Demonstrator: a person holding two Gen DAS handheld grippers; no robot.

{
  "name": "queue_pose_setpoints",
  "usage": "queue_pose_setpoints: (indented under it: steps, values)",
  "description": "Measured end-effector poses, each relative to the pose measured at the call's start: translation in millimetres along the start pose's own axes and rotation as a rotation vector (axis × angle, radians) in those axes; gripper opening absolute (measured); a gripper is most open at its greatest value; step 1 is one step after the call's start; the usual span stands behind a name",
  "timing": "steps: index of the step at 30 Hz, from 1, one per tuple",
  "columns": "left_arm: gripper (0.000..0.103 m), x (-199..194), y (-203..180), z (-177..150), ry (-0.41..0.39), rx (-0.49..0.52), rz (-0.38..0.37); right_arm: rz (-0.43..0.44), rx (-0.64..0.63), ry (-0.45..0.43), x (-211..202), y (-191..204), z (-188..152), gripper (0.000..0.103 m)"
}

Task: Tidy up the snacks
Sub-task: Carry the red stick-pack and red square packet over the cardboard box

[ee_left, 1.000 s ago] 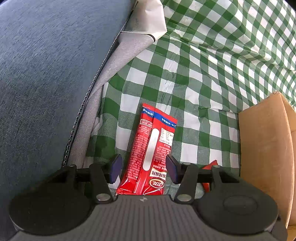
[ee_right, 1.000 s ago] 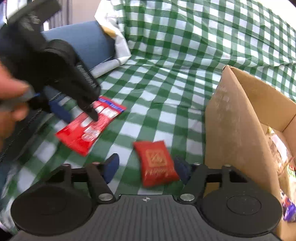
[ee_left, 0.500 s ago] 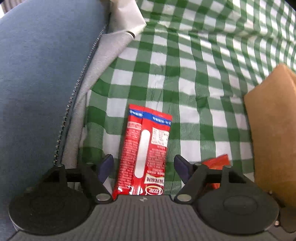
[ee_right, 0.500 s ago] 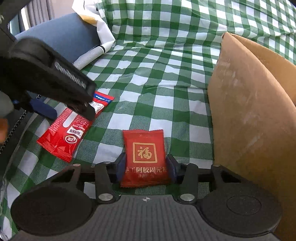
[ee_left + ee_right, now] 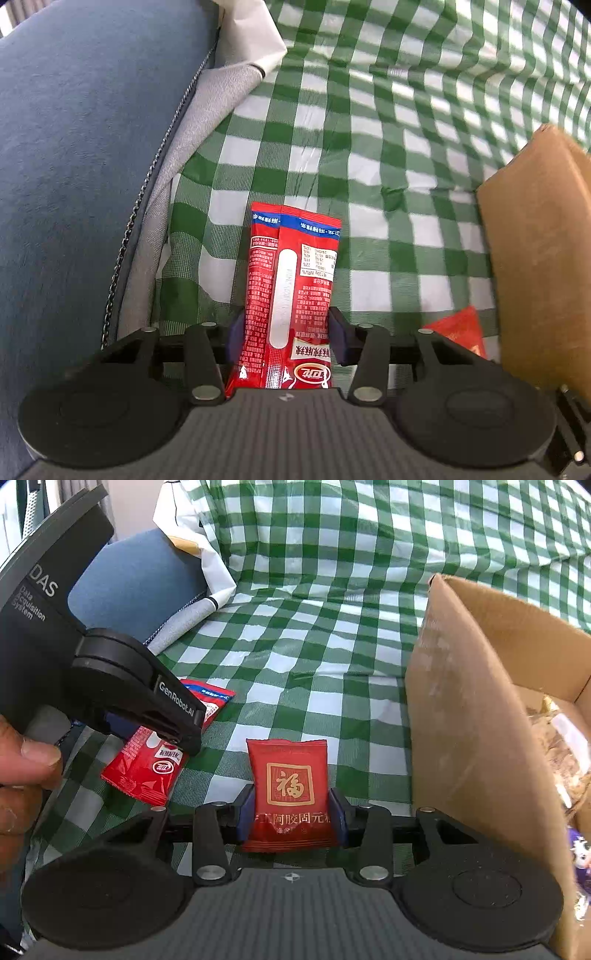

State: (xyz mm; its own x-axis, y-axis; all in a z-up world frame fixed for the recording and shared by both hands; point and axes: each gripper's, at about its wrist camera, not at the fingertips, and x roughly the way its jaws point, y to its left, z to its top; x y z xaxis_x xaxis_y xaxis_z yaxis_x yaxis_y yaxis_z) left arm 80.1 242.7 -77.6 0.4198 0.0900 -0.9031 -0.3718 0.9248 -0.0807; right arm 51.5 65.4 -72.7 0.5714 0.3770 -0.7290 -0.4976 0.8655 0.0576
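Snacks sit pinched on the checked surface, the long red packet in our left claw and the square red pouch in our right claw, both having just closed, so we lift level toward the cardboard box.

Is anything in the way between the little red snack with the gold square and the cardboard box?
Nothing lies between them. The small red packet sits in the right gripper, beside the cardboard box, whose tall near wall it must clear.

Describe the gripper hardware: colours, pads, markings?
Both alike: left gripper and right gripper have black linkage arms with silver pivot pins, dark blue pads and a ribbed grey body. The left's housing reads "DAS Data Acquisition System" and "GenRobot.AI".
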Motion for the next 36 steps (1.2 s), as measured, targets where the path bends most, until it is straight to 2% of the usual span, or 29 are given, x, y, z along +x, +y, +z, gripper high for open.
queue_pose_setpoints:
  steps: [8,12,14,20,24,27,32,36]
  values:
    - [0.05,-41.5,10.3,-8.3,-0.118,-0.141,-0.111,0.013,0.021,-0.031,-38.5,-2.5,7.9,0.043]
    - [0.05,-64.4,4.6,-17.8,-0.179,-0.175,-0.17,0.012,0.01,-0.093,-75.3,-12.7,24.6,0.043]
    - [0.05,-76.2,-4.7,-22.3,-0.22,-0.171,-0.189,0.012,0.011,-0.124,-93.0,-23.7,32.3,0.043]
    - [0.05,-107.1,-32.0,-32.5,-0.344,-0.114,-0.24,-0.023,0.061,-0.257,-143.1,-89.3,49.4,0.043]
    - [0.05,-115.3,-49.0,-34.5,-0.395,-0.076,-0.258,-0.106,0.055,-0.353,-157.2,-137.2,42.5,0.043]
    - [0.05,-116.0,-59.9,-32.4,-0.418,-0.059,-0.262,-0.149,0.104,-0.409,-161.0,-168.2,26.0,0.043]
    - [0.05,-117.2,-74.2,-31.5,-0.443,-0.034,-0.275,-0.169,0.215,-0.387,-163.9,-206.1,6.3,0.043]
    - [0.05,-115.2,-83.7,-30.8,-0.447,-0.015,-0.279,-0.204,0.224,-0.389,-169.3,-222.8,-4.8,0.043]
